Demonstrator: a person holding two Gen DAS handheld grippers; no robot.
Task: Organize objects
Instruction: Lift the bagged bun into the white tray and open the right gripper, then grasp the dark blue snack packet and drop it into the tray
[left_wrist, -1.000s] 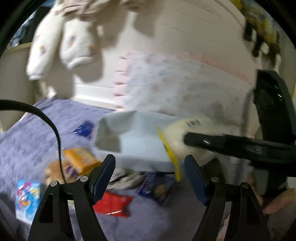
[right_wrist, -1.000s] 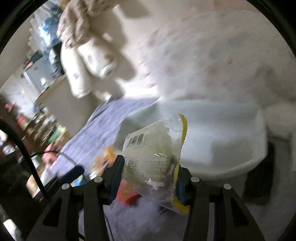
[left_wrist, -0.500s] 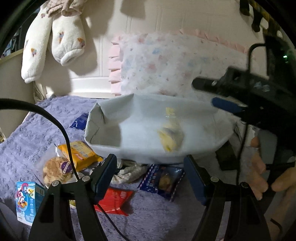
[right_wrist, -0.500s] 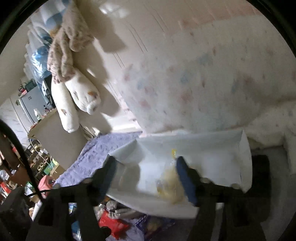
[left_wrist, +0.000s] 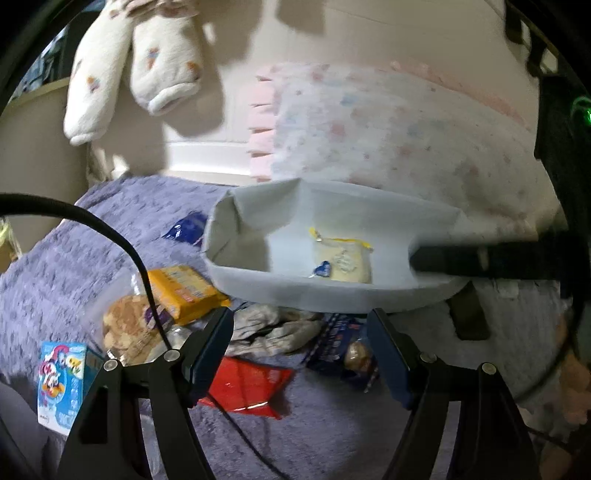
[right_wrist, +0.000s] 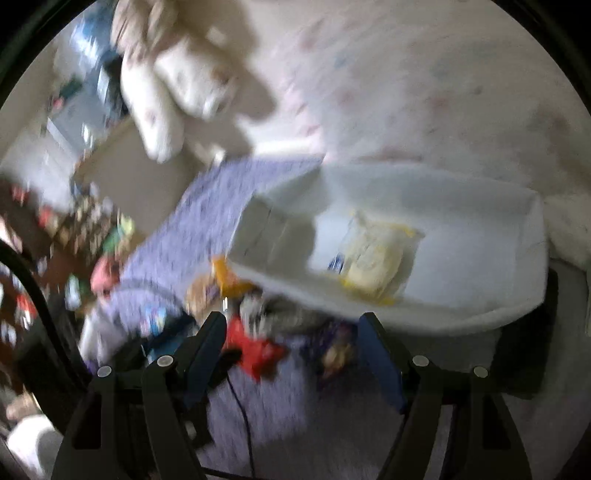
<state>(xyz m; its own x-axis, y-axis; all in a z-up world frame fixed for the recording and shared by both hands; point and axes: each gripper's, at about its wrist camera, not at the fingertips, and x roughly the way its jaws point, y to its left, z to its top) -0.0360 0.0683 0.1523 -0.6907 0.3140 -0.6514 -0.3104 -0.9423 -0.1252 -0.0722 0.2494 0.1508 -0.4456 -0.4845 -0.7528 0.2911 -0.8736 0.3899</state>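
Note:
A pale grey fabric bin (left_wrist: 258, 291) stands on the purple bedspread; it also shows in the right wrist view (right_wrist: 461, 306). A clear yellow-edged snack bag (left_wrist: 341, 260) lies inside it, seen too in the right wrist view (right_wrist: 373, 258). My left gripper (left_wrist: 299, 343) is open and empty, low in front of the bin. My right gripper (right_wrist: 291, 347) is open and empty, before the bin's front wall; one of its fingers reaches in from the right in the left wrist view (left_wrist: 480, 258).
Loose snacks lie in front of the bin: an orange pack (left_wrist: 184, 291), a round cookie bag (left_wrist: 129, 328), a red packet (left_wrist: 247, 384), a dark blue packet (left_wrist: 351, 354), a blue carton (left_wrist: 61, 380), a crumpled cloth (left_wrist: 273, 328). A floral pillow (left_wrist: 388, 129) stands behind.
My right gripper opened and let go of the yellow snack bag, which now lies in the bin. The right gripper then drew back and down. My left gripper stayed nearly still.

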